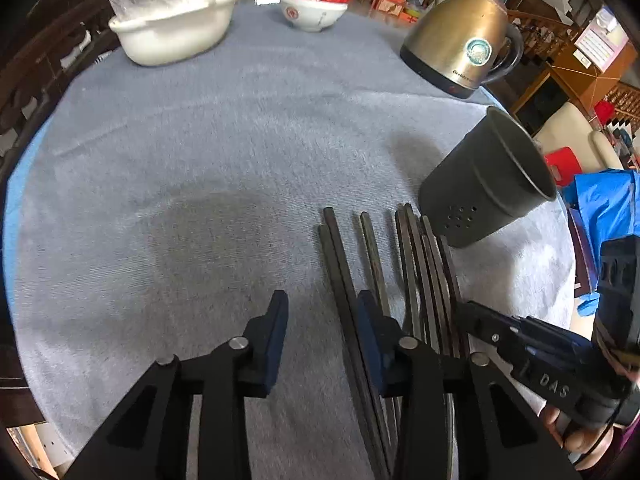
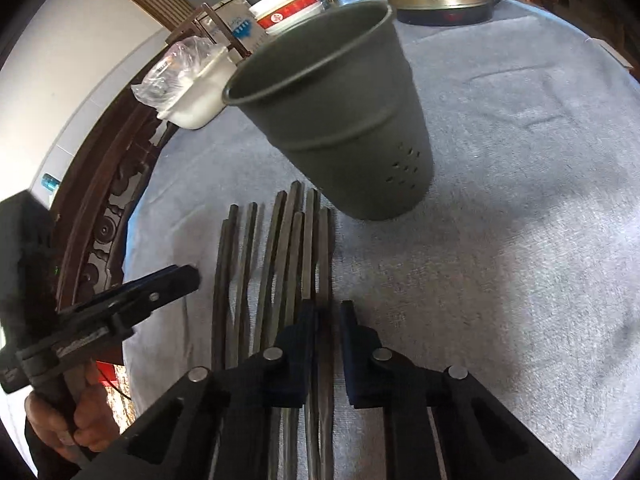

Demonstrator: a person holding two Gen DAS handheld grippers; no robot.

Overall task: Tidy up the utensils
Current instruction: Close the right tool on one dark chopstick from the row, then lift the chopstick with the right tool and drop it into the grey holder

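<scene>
Since the right gripper [image 2: 325, 320] is pinched on one chopstick [image 2: 322, 264] and the left gripper [image 1: 322, 312] hangs half-open over bare cloth, I'd lift slow and level toward the dark holder cup [image 2: 336, 120] just beyond the chopsticks' far ends.

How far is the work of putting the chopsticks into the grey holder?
Nothing is done yet: the grey holder looks empty, and all the chopsticks lie on the cloth. In hand: the right gripper has one chopstick between its fingers. The left gripper straddles none. Left: every chopstick.
</scene>
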